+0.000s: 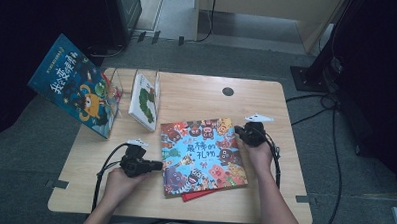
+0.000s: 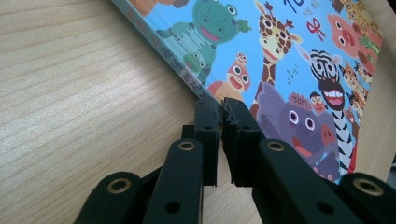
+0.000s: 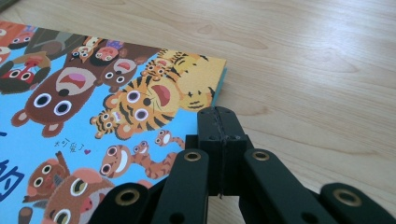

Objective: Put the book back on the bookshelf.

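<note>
Counter (image 1: 187, 99) carries animal book (image 1: 202, 154) flat atop red book (image 1: 196, 196). Left tool (image 2: 223, 109) nearly shut, nipping book's spine edge; right tool (image 3: 219, 116) shut, empty, at far edge. Grip stage; next probably lift, needing firm pinch.

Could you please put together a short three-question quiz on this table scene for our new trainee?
1. True or false: the blue animal book lies flat on the table.
2. Which gripper meets the book's spine edge: left gripper or right gripper?
3. What lies under the blue book?

Key:
1. True.
2. The left one, jaws nearly together; the right is shut at the opposite edge.
3. A red book, its corner peeking out.
</note>
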`<action>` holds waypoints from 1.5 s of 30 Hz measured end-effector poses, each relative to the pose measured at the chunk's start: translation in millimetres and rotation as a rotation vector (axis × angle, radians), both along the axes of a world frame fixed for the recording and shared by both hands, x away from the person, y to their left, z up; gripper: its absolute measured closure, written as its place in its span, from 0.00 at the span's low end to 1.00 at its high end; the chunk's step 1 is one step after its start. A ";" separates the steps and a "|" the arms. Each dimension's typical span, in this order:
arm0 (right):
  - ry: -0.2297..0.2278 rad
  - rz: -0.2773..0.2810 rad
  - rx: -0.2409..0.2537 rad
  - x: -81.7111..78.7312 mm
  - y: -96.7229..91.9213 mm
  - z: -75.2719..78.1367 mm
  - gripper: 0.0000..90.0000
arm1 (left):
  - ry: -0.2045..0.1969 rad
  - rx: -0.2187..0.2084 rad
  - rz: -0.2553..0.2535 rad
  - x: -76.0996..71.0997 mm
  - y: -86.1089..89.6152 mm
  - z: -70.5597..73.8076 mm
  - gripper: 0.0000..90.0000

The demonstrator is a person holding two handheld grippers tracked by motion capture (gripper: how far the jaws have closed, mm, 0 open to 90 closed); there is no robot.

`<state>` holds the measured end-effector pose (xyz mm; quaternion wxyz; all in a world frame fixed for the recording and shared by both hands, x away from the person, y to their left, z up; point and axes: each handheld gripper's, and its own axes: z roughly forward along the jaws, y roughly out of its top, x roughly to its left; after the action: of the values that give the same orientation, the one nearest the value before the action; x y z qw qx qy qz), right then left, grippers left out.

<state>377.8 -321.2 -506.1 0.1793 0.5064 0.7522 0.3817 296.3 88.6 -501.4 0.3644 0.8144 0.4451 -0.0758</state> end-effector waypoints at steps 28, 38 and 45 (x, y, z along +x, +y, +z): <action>-0.026 -0.036 0.017 -61.5 -34.3 7.3 1.00 | 0.032 -0.050 -0.095 17.4 -48.9 2.3 1.00; -0.030 -0.053 0.021 -84.9 -43.2 5.4 1.00 | 0.059 -0.068 -0.127 29.5 -60.8 5.2 0.98; -0.034 -0.064 0.029 -102.7 -51.7 3.3 1.00 | 0.029 -0.035 -0.120 48.7 -53.5 17.8 0.96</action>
<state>275.1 -373.0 -502.9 0.1968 0.5264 0.7267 0.3951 345.0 35.0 -483.6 0.3672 0.8318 0.3995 -0.1170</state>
